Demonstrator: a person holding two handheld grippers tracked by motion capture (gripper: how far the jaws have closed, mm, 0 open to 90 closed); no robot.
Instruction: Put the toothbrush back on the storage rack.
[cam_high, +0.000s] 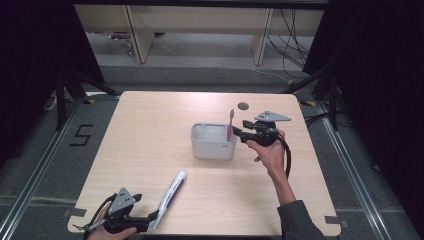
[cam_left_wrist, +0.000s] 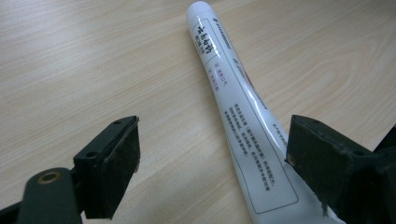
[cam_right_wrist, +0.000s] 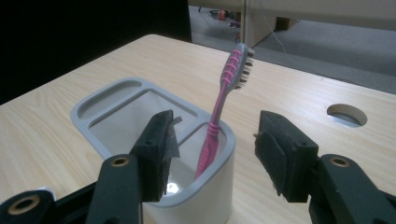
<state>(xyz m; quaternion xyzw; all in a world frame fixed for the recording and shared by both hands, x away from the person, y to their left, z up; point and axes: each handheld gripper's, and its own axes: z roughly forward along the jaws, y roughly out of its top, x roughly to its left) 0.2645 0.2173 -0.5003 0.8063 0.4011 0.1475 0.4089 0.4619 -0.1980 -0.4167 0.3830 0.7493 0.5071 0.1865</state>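
Pale wood surface (cam_high: 150, 150) in a dark room, with grey floor and desk legs beyond its far edge. A grey holder (cam_high: 213, 141) stands near the middle and serves as the landmark.

A pink toothbrush (cam_high: 230, 125) stands handle-down in the holder's right compartment, leaning slightly, bristles at the top. Just right of the holder, the right tongs (cam_high: 238, 132) point at it. In the right gripper view these tongs (cam_right_wrist: 212, 154) are released: the jaws stand apart on either side of the toothbrush (cam_right_wrist: 219, 116) without touching it, above the holder's rim (cam_right_wrist: 112, 109).

A white tube (cam_high: 170, 196) lies flat on the surface, nearer the person than the holder and to its left, cap end toward the holder. The left tongs (cam_high: 150, 220) sit at the tube's near end by the front edge. In the left gripper view these tongs (cam_left_wrist: 212, 163) are also released, jaws wide, with the tube (cam_left_wrist: 243, 121) lying between them, close against one jaw.

Judging from this, the toothbrush is placed and that step looks finished. The tube seems next: the left tongs need to clench on it, lift it and carry it to the holder, while the right tongs draw clear.
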